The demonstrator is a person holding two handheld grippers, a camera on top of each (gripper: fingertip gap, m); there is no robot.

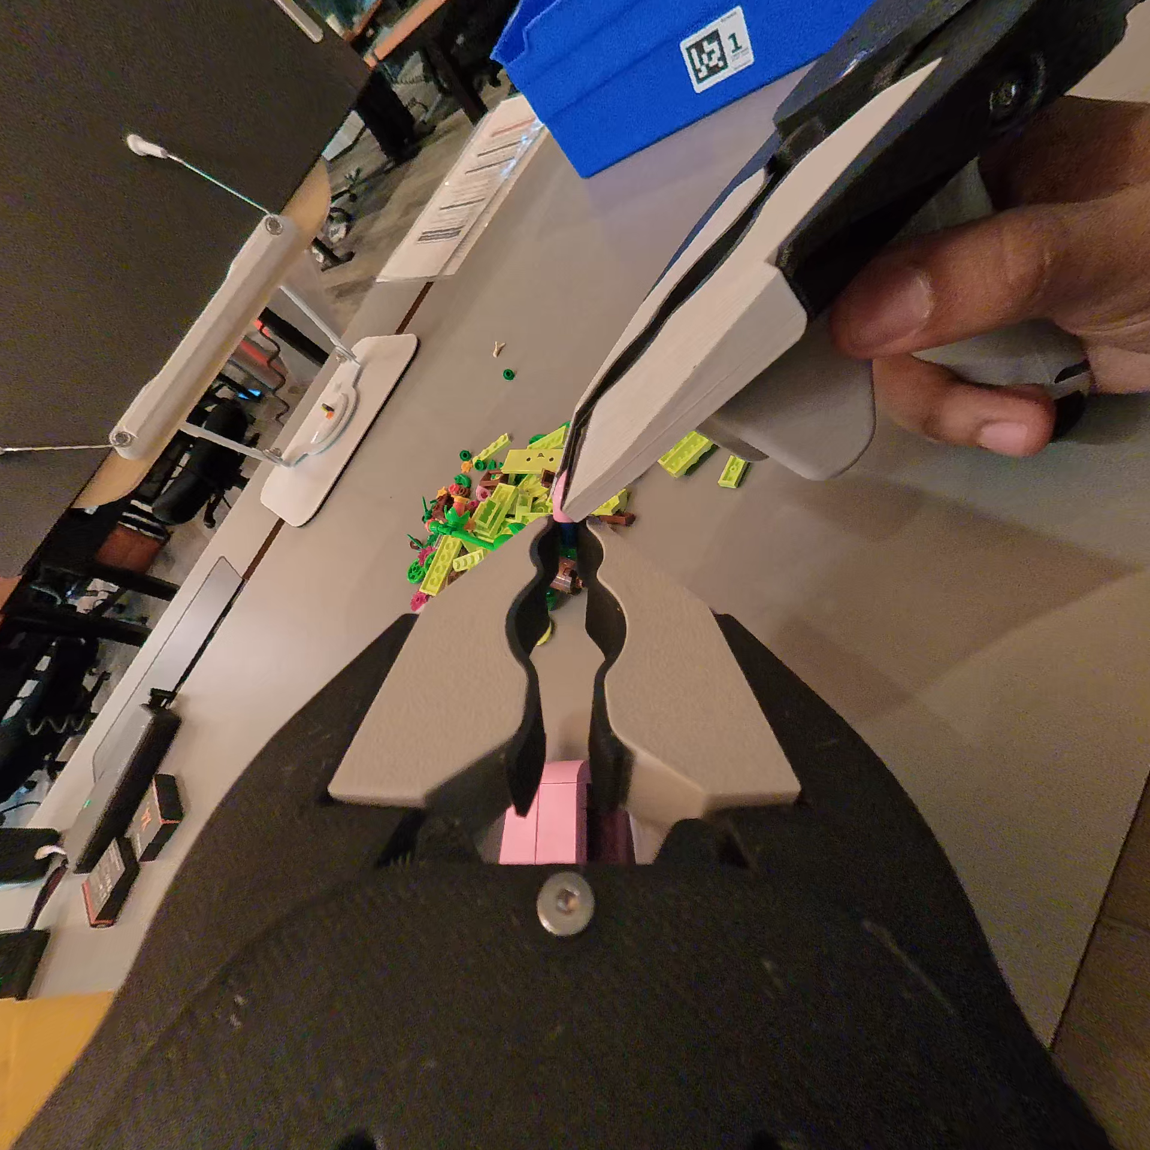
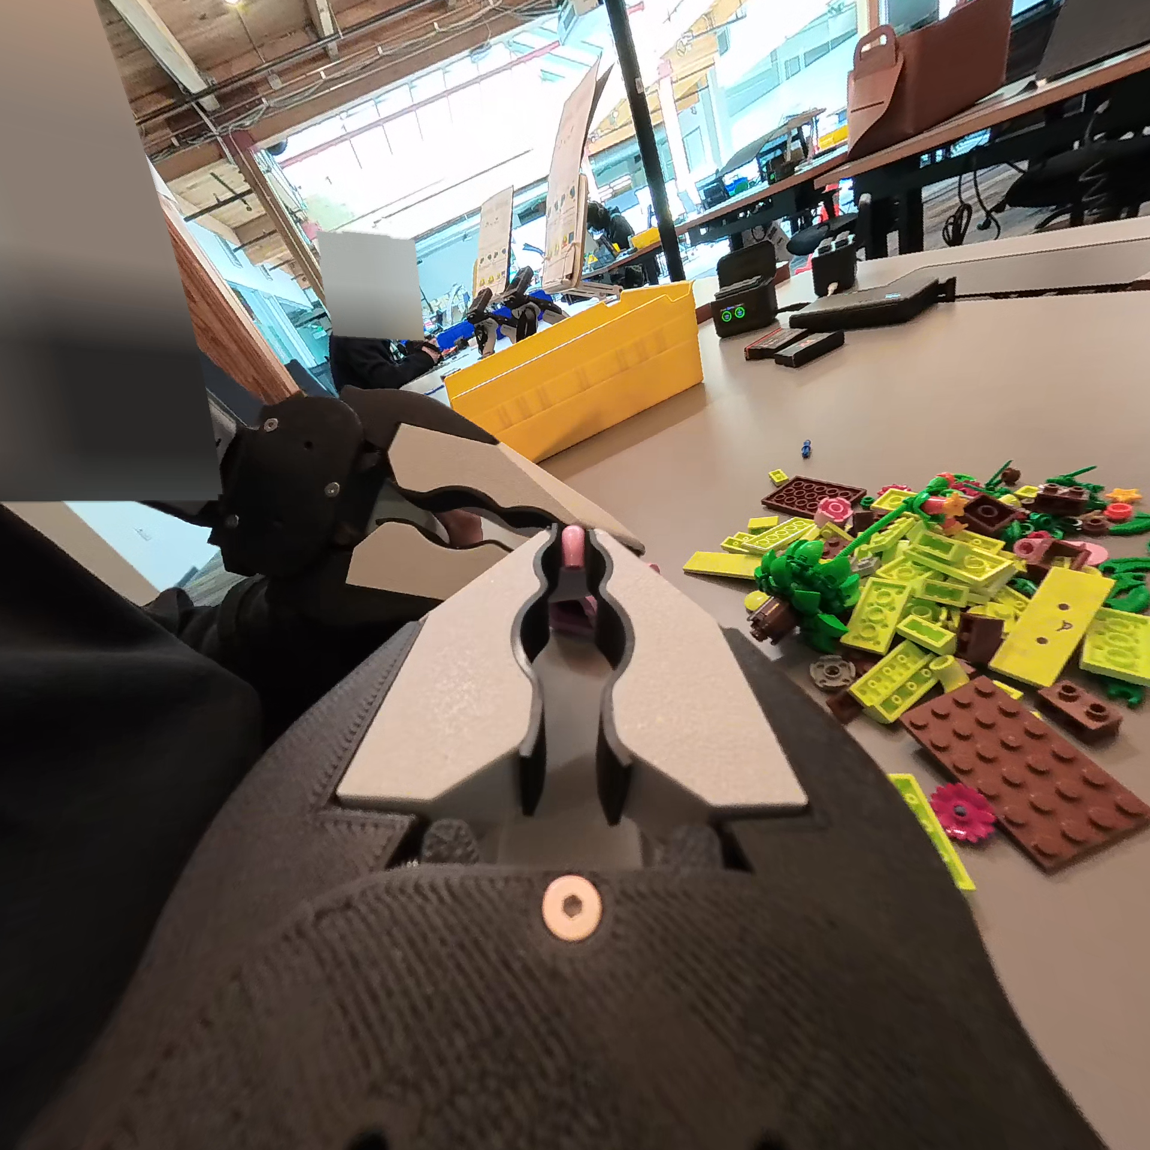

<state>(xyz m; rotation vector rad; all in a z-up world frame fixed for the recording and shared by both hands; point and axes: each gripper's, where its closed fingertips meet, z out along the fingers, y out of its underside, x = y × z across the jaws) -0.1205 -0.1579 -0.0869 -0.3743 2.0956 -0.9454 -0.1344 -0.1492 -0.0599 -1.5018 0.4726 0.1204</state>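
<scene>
My left gripper (image 1: pixel 566 529) is shut on a pink brick (image 1: pixel 547 809) that sits deep between its fingers, near their base. Its tips stand almost together above a pile of lime, green and brown toy bricks (image 1: pixel 491 504). My right gripper (image 1: pixel 569 507), held by a hand (image 1: pixel 995 299), comes in from the upper right. It is shut on a small pink piece (image 1: pixel 559 498) right at the left gripper's tips. In the right wrist view the right gripper (image 2: pixel 572 541) pinches the pink piece (image 2: pixel 572 547) against the left gripper (image 2: pixel 635 547). The pink brick (image 2: pixel 463 526) shows in the left gripper's gap.
The brick pile (image 2: pixel 933 591) and a brown studded plate (image 2: pixel 1020 765) lie to the right on the grey table (image 2: pixel 684 473). A yellow bin (image 2: pixel 579 367) and a blue bin (image 1: pixel 622 93) stand farther back. There is also a white lamp base (image 1: pixel 342 423) and battery packs (image 2: pixel 865 305). My two grippers' fingertips are within a few centimetres of each other. The brown studded plate (image 2: pixel 1020 765) lies around 12 centimeters away from my left fingertips.
</scene>
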